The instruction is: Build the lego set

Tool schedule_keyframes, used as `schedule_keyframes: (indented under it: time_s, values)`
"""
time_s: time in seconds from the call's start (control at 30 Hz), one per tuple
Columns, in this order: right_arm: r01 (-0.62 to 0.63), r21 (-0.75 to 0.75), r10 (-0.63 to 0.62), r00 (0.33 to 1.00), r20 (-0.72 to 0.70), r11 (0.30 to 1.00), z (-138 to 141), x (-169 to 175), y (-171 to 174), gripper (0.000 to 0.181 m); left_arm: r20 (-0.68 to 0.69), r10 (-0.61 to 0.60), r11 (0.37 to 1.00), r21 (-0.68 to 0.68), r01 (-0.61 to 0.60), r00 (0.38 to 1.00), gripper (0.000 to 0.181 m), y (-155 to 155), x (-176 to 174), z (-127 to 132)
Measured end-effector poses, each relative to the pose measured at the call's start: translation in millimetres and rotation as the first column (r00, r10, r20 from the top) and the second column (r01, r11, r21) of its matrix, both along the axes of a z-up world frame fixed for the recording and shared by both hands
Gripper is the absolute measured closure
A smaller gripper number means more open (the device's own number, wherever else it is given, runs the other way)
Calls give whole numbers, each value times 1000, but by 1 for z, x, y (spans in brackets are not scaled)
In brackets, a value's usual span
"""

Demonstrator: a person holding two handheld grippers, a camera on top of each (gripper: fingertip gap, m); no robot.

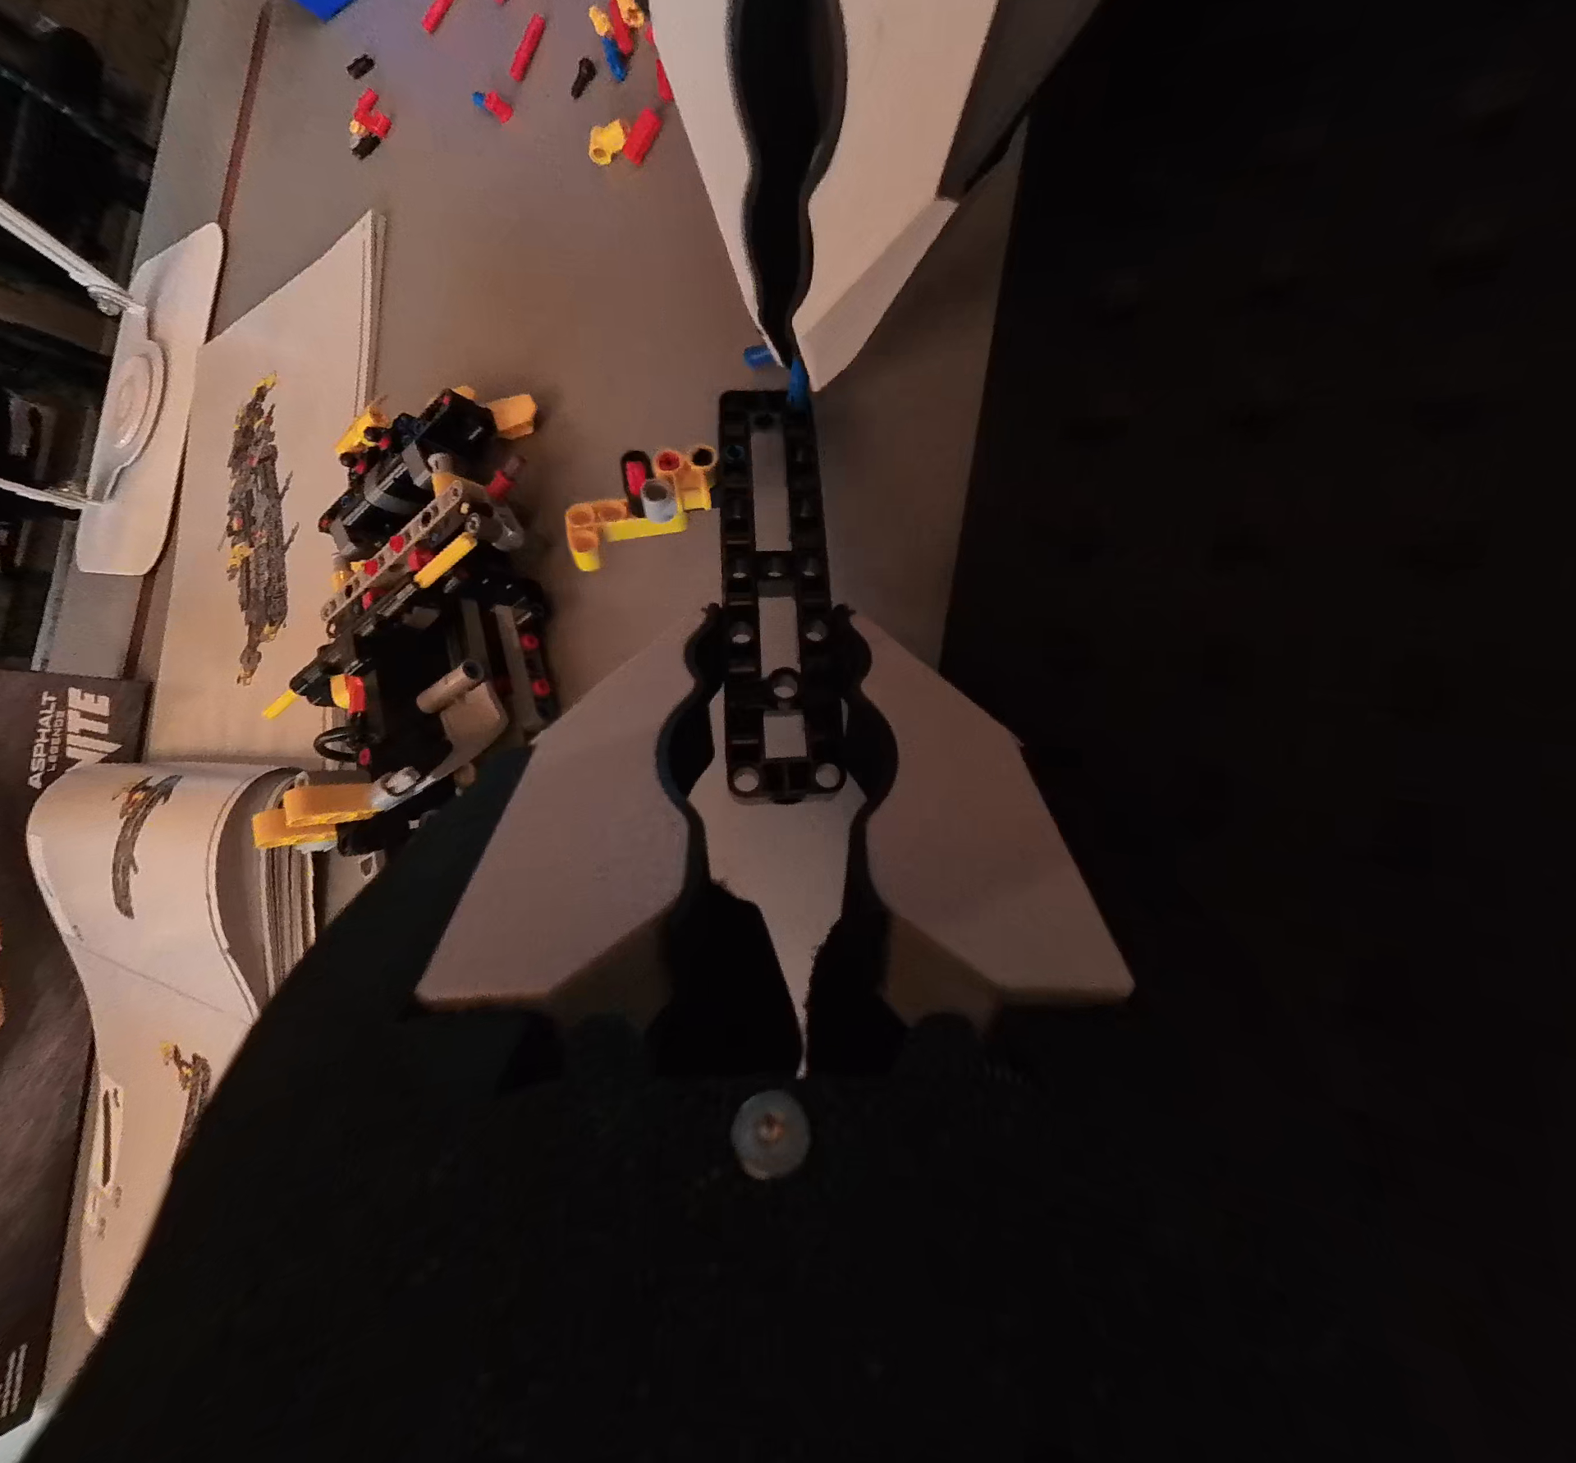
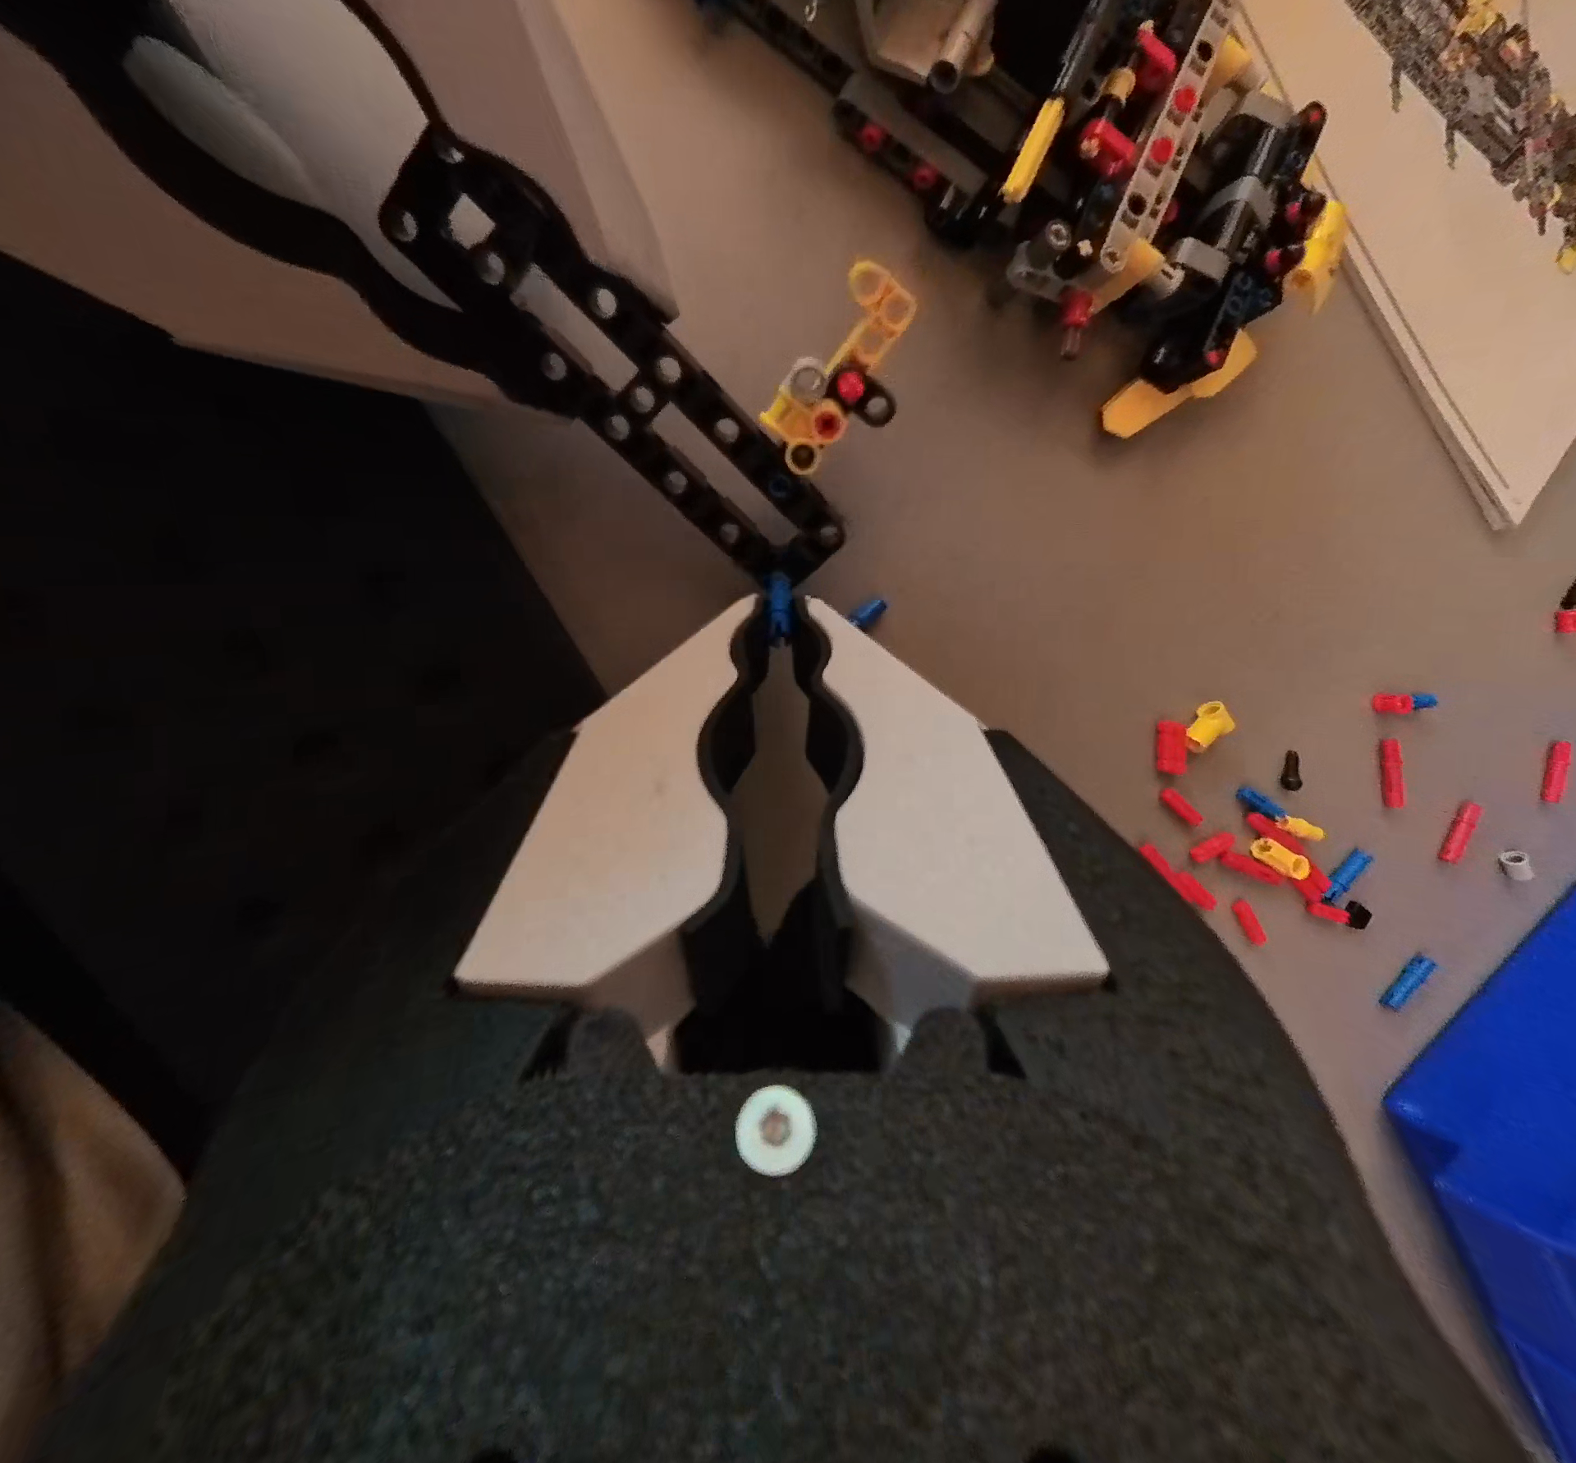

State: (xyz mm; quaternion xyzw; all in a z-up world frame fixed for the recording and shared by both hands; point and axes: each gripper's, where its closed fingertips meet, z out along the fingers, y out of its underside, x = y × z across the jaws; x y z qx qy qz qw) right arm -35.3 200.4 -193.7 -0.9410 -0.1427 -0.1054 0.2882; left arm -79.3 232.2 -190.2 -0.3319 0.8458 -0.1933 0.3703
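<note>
My left gripper [image 1: 778, 637] is shut on a long black frame beam [image 1: 774, 535] with pin holes, held above the table. My right gripper [image 2: 778, 612] is shut on a small blue pin [image 2: 778, 601] whose tip meets the far end of that frame [image 2: 640, 398]. In the left wrist view the right gripper [image 1: 789, 352] comes in from the top with the blue pin [image 1: 796, 380] at the frame's end. The left gripper also shows in the right wrist view [image 2: 443, 228] at upper left.
A small yellow, red and black sub-assembly [image 1: 648, 501] lies next to the frame. The large black and yellow model [image 1: 426, 595] stands left of it, by the instruction sheets [image 1: 281, 441]. Loose red, blue and yellow pins [image 2: 1279, 833] lie scattered near a blue box [image 2: 1501, 1149]. A spare blue pin [image 2: 868, 612] lies nearby. Across from one pair of fingers to the other is roughly 6 cm.
</note>
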Motion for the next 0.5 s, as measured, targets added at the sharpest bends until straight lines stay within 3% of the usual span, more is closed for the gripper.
schedule_keyframes:
  time_s: [0.5]
  values:
    - [-80, -54, 80, 997, -1, 995, -1, 3, 7, 177, -11, 7, 1000, -29, -7, 1000, 154, 4, 3, -5]
